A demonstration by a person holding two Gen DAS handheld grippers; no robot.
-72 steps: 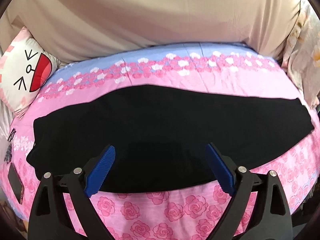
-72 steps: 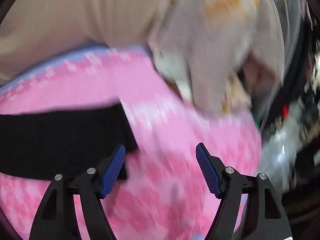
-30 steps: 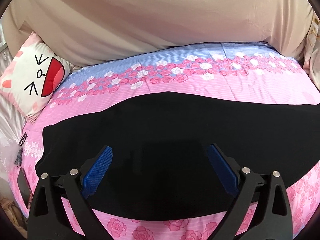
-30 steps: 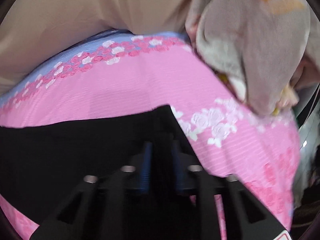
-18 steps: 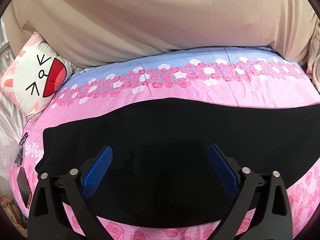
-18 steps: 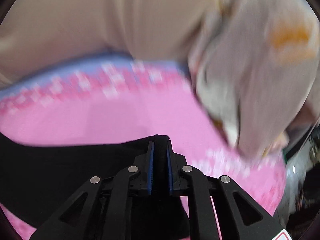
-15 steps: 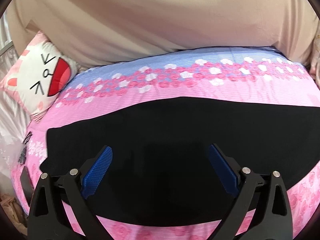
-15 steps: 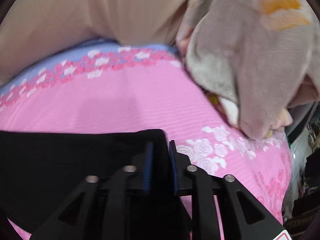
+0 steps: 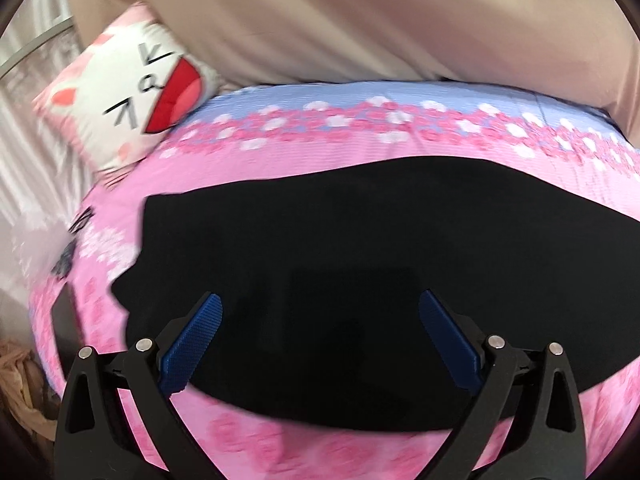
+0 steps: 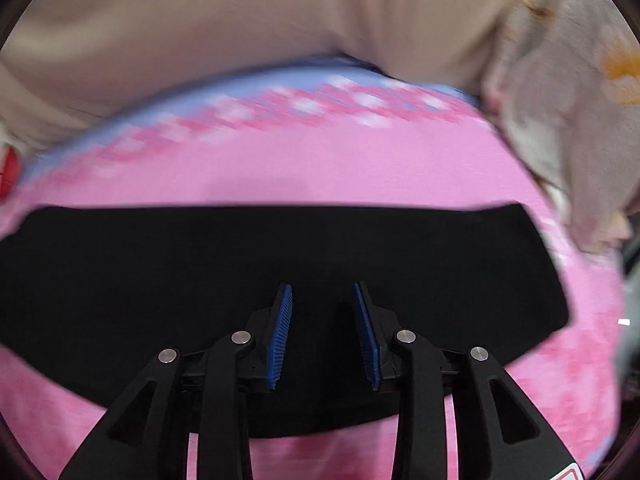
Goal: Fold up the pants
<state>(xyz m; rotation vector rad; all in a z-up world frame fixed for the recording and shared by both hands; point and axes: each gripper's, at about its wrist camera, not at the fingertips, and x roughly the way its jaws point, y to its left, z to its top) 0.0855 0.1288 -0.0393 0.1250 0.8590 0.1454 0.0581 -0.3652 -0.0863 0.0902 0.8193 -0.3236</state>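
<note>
Black pants [image 9: 360,240] lie flat and lengthwise on a pink rose-print bed sheet [image 9: 280,160]. My left gripper [image 9: 320,308] is wide open and empty, hovering over the pants near their left end. In the right wrist view the pants [image 10: 200,272] stretch across the frame, with their right end at the right. My right gripper [image 10: 322,296] is partly open with nothing between the blue pads, above the pants' near edge.
A white cat-face cushion [image 9: 132,96] leans at the bed's far left. A beige sheet [image 9: 360,12] covers the wall behind. A dark phone [image 9: 64,320] lies by the left bed edge. A grey floral blanket [image 10: 568,112] is heaped at the bed's right.
My right gripper was shut on the pants' end half a second ago; it has opened, let go and moved left along the pants. My left gripper has shifted left.
</note>
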